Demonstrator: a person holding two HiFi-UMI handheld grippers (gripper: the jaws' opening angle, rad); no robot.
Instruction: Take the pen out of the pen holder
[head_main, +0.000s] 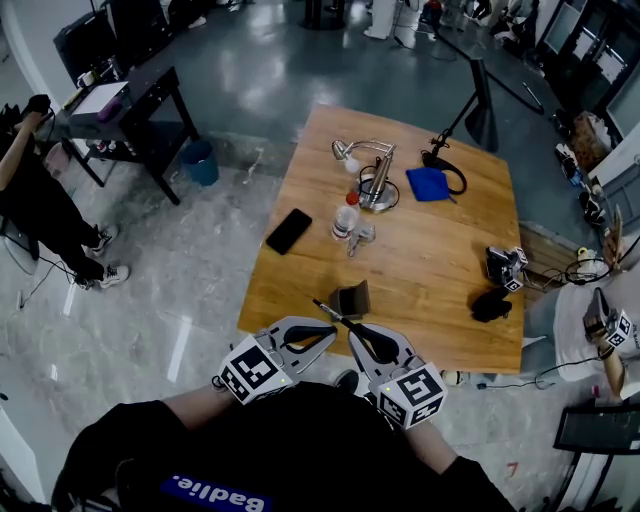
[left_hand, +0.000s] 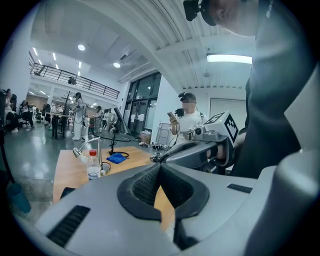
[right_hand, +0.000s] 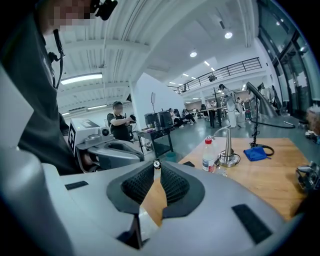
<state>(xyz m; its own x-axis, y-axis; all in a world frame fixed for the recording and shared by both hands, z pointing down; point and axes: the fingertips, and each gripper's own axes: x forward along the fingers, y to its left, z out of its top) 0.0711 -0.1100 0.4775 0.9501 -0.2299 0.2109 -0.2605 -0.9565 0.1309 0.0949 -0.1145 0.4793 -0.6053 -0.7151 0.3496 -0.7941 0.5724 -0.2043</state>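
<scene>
A small dark pen holder (head_main: 352, 299) sits near the front edge of the wooden table (head_main: 430, 270). My right gripper (head_main: 357, 331) is shut on a thin dark pen (head_main: 330, 313), which slants up and to the left, just in front of the holder and outside it. In the right gripper view the pen's end (right_hand: 156, 164) shows pinched between the jaw tips of the right gripper (right_hand: 156, 167). My left gripper (head_main: 329, 333) hovers beside it at the table's front edge, shut with nothing in it. In the left gripper view its jaws (left_hand: 160, 168) meet, and the right gripper (left_hand: 200, 150) shows beyond them.
On the table lie a black phone (head_main: 289, 230), a water bottle (head_main: 345, 215), a desk lamp (head_main: 368, 175), a blue cloth (head_main: 428, 184), and black gear (head_main: 492, 305) at the right. People stand around; a dark side table (head_main: 130, 110) is at the far left.
</scene>
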